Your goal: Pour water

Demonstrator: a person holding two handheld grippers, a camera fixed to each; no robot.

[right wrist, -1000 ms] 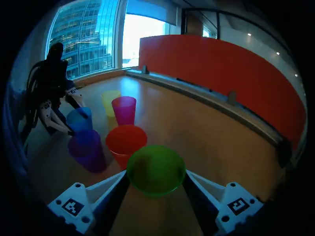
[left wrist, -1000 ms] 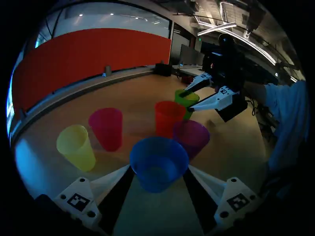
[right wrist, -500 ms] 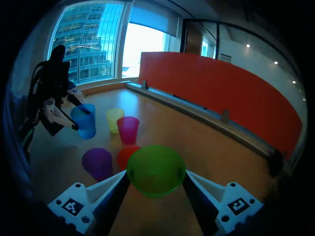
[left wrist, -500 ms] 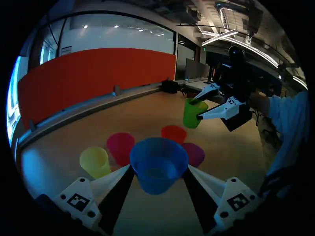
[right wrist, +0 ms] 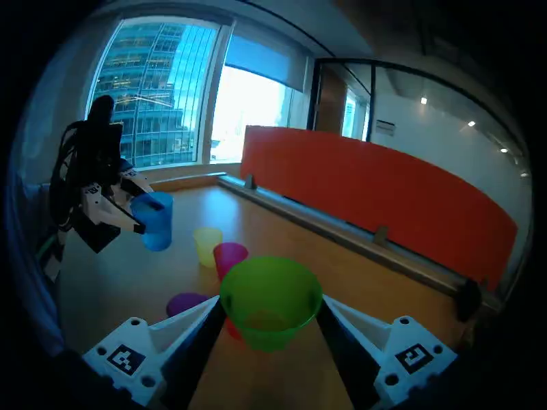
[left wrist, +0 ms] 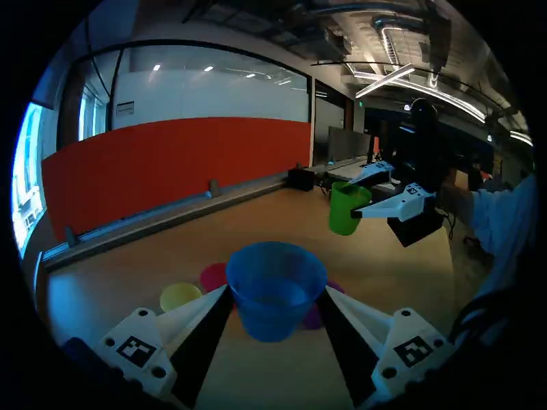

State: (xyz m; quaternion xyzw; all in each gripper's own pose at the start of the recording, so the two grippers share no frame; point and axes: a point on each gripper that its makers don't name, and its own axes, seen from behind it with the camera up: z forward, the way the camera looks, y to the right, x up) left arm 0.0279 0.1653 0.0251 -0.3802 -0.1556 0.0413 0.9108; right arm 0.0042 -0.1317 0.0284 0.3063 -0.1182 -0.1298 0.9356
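The left gripper has its jaws pinching a blue cup from both sides just under the rim. The cup is held in the air above the wooden surface, mouth up and long axis close to vertical. Its bottom looks paler than its walls; whether that is water I cannot tell.

The right gripper has its jaws pinched the same way on a green cup, which is also lifted off the surface, mouth up and near upright. A reddish tint shows through its base; I cannot tell whether there is liquid inside.

Four more cups stand upright on the surface below: a yellow cup and a pink cup just beside each other, a purple cup nearer, and a sliver of a red cup behind the green one's wall. Their insides are too small to judge.

The left gripper view shows the green cup side-on, held well apart from the blue cup and higher in the picture, with a pale sleeve behind the gripper. The right gripper view shows the blue cup side-on at far left, before the windows. An orange wall runs along the far edge of the surface.
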